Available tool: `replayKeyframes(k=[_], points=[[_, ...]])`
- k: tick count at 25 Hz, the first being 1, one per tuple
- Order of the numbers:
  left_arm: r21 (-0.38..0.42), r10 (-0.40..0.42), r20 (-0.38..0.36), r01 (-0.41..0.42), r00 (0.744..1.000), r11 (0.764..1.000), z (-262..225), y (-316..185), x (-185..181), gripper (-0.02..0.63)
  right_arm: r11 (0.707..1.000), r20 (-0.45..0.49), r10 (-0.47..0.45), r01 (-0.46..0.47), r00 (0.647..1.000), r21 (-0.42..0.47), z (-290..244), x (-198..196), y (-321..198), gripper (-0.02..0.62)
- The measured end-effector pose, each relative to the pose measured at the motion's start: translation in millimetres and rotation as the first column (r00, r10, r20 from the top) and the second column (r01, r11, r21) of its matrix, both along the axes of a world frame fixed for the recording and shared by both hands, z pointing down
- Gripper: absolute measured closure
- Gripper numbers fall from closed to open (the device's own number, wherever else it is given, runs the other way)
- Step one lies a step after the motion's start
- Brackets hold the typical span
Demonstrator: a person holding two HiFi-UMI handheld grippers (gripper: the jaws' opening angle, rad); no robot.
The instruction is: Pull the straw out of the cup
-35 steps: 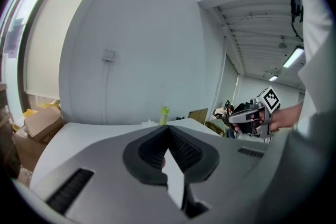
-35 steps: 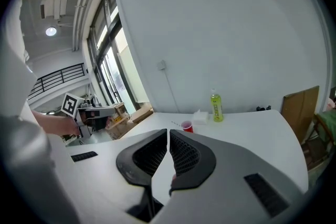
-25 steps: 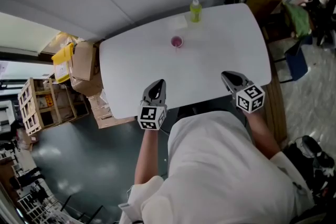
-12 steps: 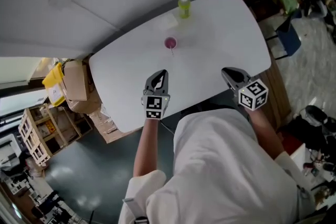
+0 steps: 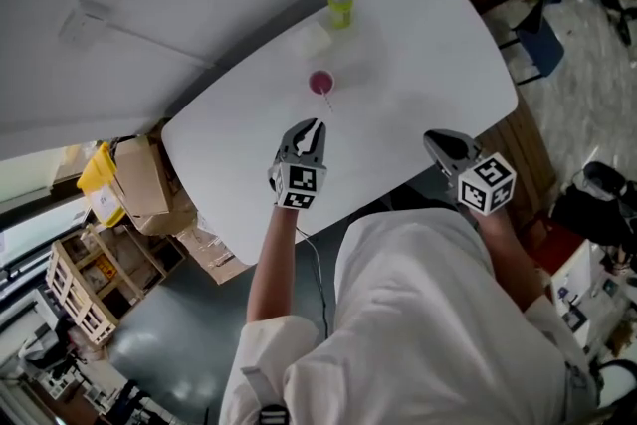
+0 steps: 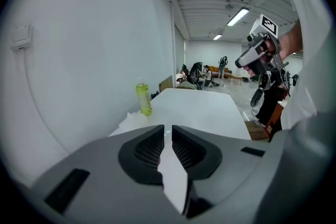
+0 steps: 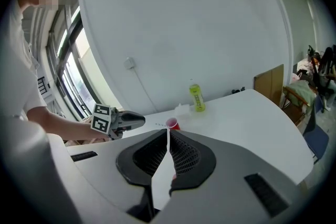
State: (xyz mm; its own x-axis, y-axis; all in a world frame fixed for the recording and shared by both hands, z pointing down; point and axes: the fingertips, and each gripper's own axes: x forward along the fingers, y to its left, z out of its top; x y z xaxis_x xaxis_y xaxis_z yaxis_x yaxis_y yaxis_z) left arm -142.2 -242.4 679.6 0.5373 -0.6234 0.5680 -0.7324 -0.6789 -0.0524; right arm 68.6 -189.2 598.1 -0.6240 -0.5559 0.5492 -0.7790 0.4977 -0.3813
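A small pink cup (image 5: 320,82) stands on the white table (image 5: 418,65), and a thin straw (image 5: 326,97) leans out of it toward me. My left gripper (image 5: 316,125) hovers over the table just short of the cup. Its jaws are opening, with a narrow gap and nothing between them (image 6: 168,127). The cup is hidden in the left gripper view. My right gripper (image 5: 435,138) hangs at the table's near edge, well right of the cup, jaws closed together and empty (image 7: 168,131). The right gripper view shows the cup (image 7: 171,123) just past its tips and the left gripper (image 7: 140,119) beside it.
A green bottle (image 5: 340,5) and a white tissue pack (image 5: 309,37) stand behind the cup near the wall. Cardboard boxes (image 5: 134,182) and a wooden crate (image 5: 80,289) sit on the floor at left. A chair (image 5: 542,45) and clutter lie beyond the table's right end.
My left gripper has moved forward over the table toward the cup and its jaws have parted slightly. The right gripper has stayed near the table edge.
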Motion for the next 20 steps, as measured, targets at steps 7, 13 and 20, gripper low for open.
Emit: replayKeyframes(k=[7, 13, 20], points=[[-0.009, 0.125, 0.088, -0.124, 0.988, 0.992, 41, -10, 17, 0.508, 0.999, -0.003, 0.045, -0.045, 0.999, -0.026, 13, -1, 6, 0.555], [0.007, 0.189, 0.17, -0.193, 0.967, 0.981, 62, -23, 29, 0.476, 0.996, -0.014, 0.074, -0.075, 0.997, -0.045, 20, 2, 10, 0.555], [0.043, 0.228, 0.189, -0.24, 0.955, 0.97, 63, -31, 39, 0.48, 0.992, -0.026, 0.111, -0.112, 0.994, -0.064, 25, 7, 14, 0.555]])
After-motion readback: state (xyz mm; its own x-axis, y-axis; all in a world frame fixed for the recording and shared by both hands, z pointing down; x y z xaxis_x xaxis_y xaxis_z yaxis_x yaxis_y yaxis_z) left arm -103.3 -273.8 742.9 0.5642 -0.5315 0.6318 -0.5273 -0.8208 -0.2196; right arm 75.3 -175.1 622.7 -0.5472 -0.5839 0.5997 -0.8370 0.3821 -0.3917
